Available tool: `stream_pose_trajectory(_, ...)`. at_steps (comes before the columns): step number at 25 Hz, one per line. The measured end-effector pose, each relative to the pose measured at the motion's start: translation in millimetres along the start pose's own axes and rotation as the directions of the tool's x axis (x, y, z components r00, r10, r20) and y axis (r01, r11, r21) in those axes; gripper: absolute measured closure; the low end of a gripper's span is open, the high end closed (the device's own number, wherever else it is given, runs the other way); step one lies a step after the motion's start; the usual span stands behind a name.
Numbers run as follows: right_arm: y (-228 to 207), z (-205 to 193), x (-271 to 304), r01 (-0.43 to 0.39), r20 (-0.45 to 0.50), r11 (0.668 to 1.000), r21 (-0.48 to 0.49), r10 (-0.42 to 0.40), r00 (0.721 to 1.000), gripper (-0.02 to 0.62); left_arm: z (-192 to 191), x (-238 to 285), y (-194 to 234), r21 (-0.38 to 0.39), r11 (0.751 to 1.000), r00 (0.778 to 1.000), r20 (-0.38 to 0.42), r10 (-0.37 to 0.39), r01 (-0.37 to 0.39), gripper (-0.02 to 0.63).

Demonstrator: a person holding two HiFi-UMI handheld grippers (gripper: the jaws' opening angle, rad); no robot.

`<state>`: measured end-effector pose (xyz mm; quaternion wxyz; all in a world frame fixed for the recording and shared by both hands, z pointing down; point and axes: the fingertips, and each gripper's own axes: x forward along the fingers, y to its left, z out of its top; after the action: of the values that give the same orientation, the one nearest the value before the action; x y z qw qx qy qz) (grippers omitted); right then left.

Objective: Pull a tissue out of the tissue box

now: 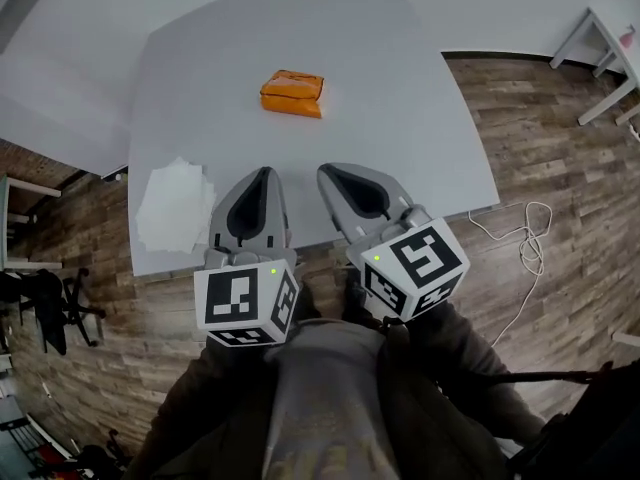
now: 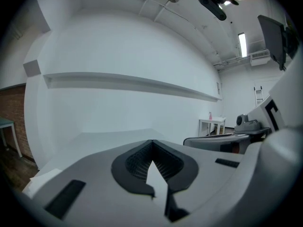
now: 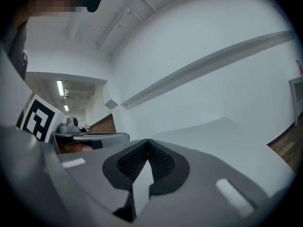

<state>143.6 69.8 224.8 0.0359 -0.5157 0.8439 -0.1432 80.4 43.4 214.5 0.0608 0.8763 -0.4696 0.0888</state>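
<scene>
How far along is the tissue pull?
Done, it seems: white tissues lie at the near left corner of the table, apart from the orange tissue pack. In hand: nothing; left gripper and right gripper are shut and empty at the near edge. Left: likely nothing, unless more are wanted.

Print on orange pack (image 1: 291, 93) illegibly small

Bright, even indoor light, faint shadows, strong fisheye warping and dark corners
</scene>
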Motion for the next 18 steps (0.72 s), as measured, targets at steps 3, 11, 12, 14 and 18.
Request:
stream_pose_trajectory(3, 3, 3, 9, -0.015, 0.003, 1.0, -0.004, 0.015, 1.0, 0.592, 1, 4, 9, -0.011, 1.0, 1.0, 0.008, 0.013, -0.013, 0.606)
stream_pose_trajectory(11, 33, 8, 30, -0.072, -0.016, 0.997, -0.016, 0.072, 0.997, 0.594, -2, -12, 38, -0.04, 0.999, 0.999, -0.011, 0.037, -0.037, 0.606)
stream_pose_trajectory(12, 37, 10, 33, -0.076, -0.017, 0.997, -0.021, 0.076, 0.997, 0.594, -1, -13, 41, -0.042, 0.999, 0.999, -0.005, 0.034, -0.034, 0.606)
stream_pose_trajectory(14, 43, 12, 38, -0.083, -0.022, 0.996, -0.04, 0.082, 0.996, 0.594, 4, -17, 46, -0.045, 0.999, 1.0, 0.006, 0.024, -0.023, 0.606)
stream_pose_trajectory(18, 54, 14, 42, -0.073, -0.038, 0.995, -0.073, 0.071, 0.997, 0.594, 9, -26, 54, -0.049, 0.999, 0.999, 0.032, 0.005, -0.004, 0.606)
